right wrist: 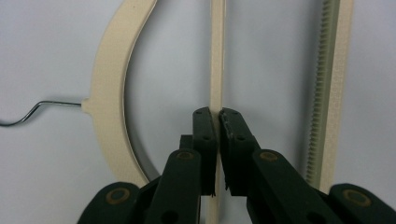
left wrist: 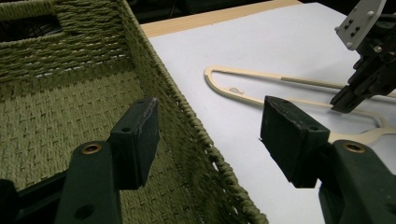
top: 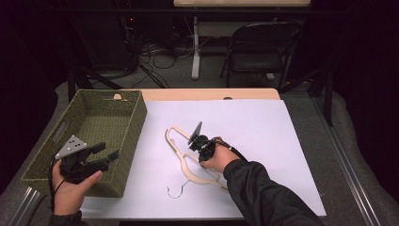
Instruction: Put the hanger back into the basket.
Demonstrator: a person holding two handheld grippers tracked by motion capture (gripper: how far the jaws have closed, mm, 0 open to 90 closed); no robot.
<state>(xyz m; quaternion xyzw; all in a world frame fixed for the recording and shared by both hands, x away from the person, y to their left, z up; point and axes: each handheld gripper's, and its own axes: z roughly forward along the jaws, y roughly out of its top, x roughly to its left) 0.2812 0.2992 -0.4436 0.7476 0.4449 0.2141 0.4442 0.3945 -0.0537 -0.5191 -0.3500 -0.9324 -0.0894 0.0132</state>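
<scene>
A cream wooden hanger (top: 201,178) with a metal hook (top: 175,193) lies flat on the white sheet (top: 263,136). My right gripper (top: 194,142) points down onto it. In the right gripper view its jaws (right wrist: 218,114) are shut on the hanger's thin middle bar (right wrist: 217,56), between the curved shoulder (right wrist: 109,84) and the ribbed bar (right wrist: 329,70). My left gripper (top: 107,150) hovers over the near right corner of the green woven basket (top: 136,122), open with nothing between its pads (left wrist: 140,135). The left gripper view has the hanger (left wrist: 252,77) and the right gripper (left wrist: 343,102) beyond the basket rim (left wrist: 187,107).
The basket stands at the left of the table, with nothing visible in it. The white sheet covers most of the tabletop, with a wooden strip (top: 211,94) at the far edge. A folding chair (top: 259,47) and cables sit on the floor behind.
</scene>
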